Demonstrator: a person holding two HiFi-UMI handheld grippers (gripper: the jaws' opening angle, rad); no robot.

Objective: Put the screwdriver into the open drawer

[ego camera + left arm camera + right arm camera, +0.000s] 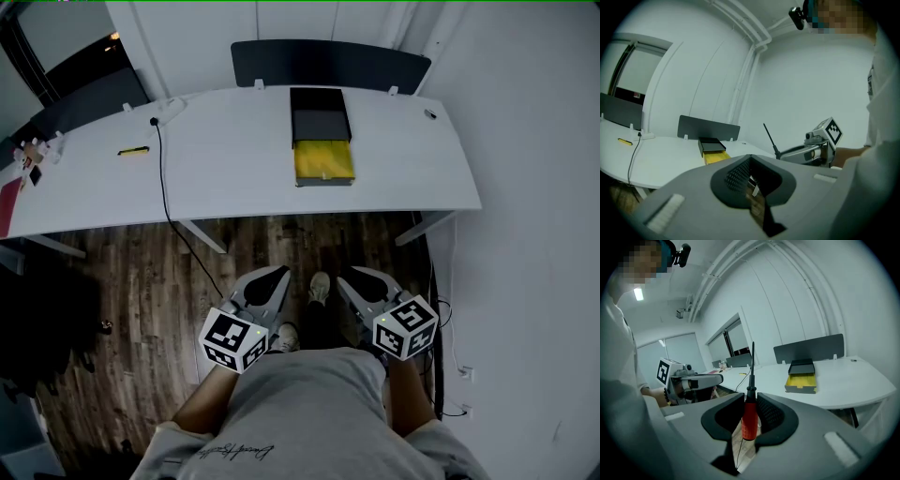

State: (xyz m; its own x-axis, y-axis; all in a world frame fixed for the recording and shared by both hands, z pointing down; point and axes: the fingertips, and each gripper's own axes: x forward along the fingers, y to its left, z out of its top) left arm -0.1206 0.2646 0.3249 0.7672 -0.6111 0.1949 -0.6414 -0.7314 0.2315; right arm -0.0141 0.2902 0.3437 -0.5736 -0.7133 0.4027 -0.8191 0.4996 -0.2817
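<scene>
My right gripper (750, 397) is shut on the red handle of the screwdriver (749, 420), whose black shaft stands upright above the jaws. In the left gripper view that shaft (769, 136) rises from the right gripper (801, 152). My left gripper (750, 159) has its tips together and holds nothing. In the head view both grippers, left (272, 277) and right (361, 277), hang over the wooden floor, short of the white table (234, 169). The black box (319, 114) on the table has its yellow drawer (323, 161) pulled open toward me; the drawer (802, 379) also shows ahead of the right gripper.
A black cable (167, 197) runs across the table and down to the floor. A small yellow object (133, 150) lies at the table's left, with small items (33, 159) further left. A dark partition (328, 61) stands behind the table. The person's shoes (320, 286) show between the grippers.
</scene>
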